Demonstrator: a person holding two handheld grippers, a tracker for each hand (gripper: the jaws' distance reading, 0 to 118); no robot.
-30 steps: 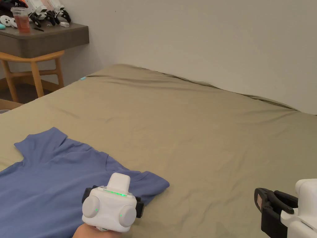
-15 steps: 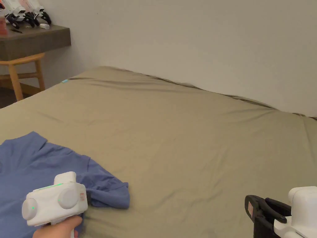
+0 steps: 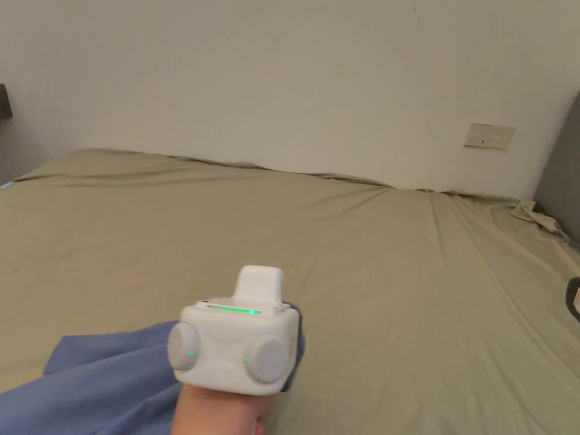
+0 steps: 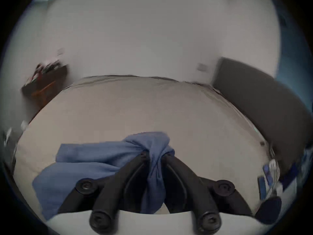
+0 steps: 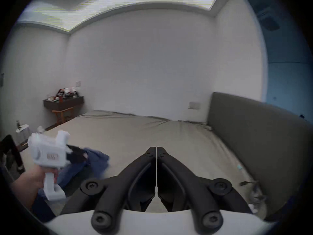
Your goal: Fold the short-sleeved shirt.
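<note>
i have the left tongs (image 4: 155,155) pinched tight on a bunched fold of the blue short-sleeved shirt (image 4: 101,155); in the left gripper view the cloth is squeezed between both jaws and spills out above and below them. the rest of the shirt trails off to the left across the olive bed sheet (image 3: 351,255), partly lifted and crumpled near the grip, flatter farther out. from the head view i see the white body of the left tongs (image 3: 235,351) held up in my hand (image 3: 218,413), with the shirt (image 3: 102,385) reaching out behind it at the lower left of the bed.

my right tongs (image 5: 156,151) are fully closed with nothing between them, the jaws meeting along a thin line, held above bare sheet well to the right of the shirt. in the right gripper view i can see a dark shelf (image 5: 63,103) with clutter on the far wall and a grey headboard (image 5: 254,128) along the bed's right side.
</note>
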